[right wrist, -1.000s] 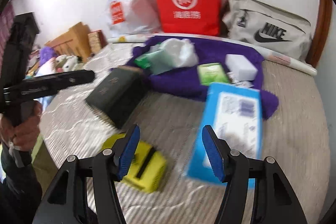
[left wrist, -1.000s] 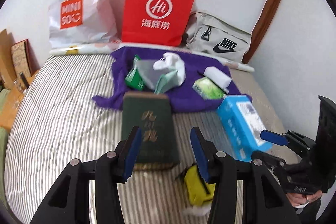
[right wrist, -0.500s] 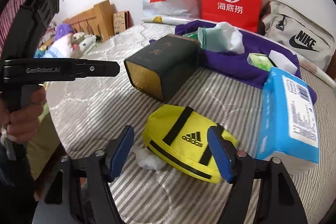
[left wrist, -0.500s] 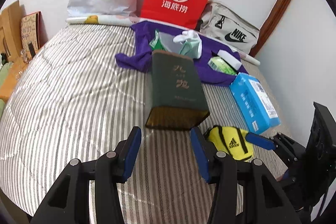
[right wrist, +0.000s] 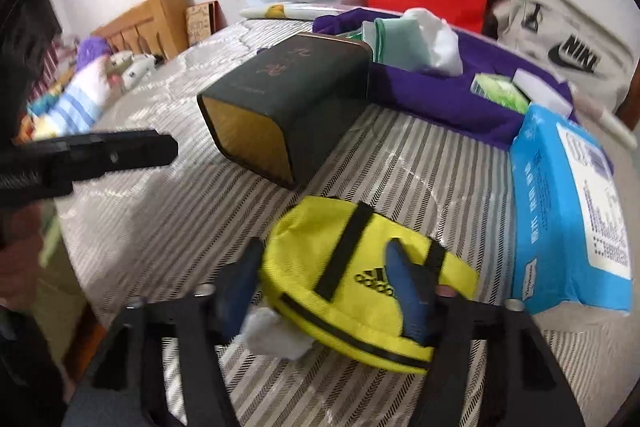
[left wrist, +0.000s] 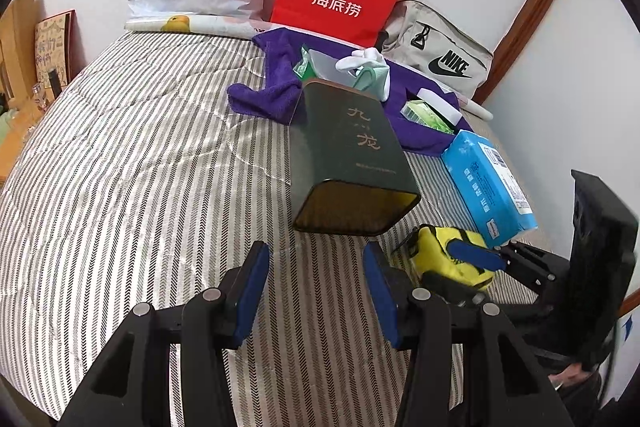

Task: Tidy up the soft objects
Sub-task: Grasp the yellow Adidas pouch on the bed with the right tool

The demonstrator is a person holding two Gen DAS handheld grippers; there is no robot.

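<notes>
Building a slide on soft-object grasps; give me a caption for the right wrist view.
Right gripper closing around a yellow Adidas pouch on the striped bed, beside a blue tissue pack.

Striped mattress (left wrist: 132,155) free left; dark tin (left wrist: 352,155), blue pack (left wrist: 488,183) block right.

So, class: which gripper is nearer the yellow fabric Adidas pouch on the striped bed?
Right. The right gripper is closing around the yellow fabric Adidas pouch; the left gripper hangs beside it over bare striped bedding, nothing between its fingers.
</notes>
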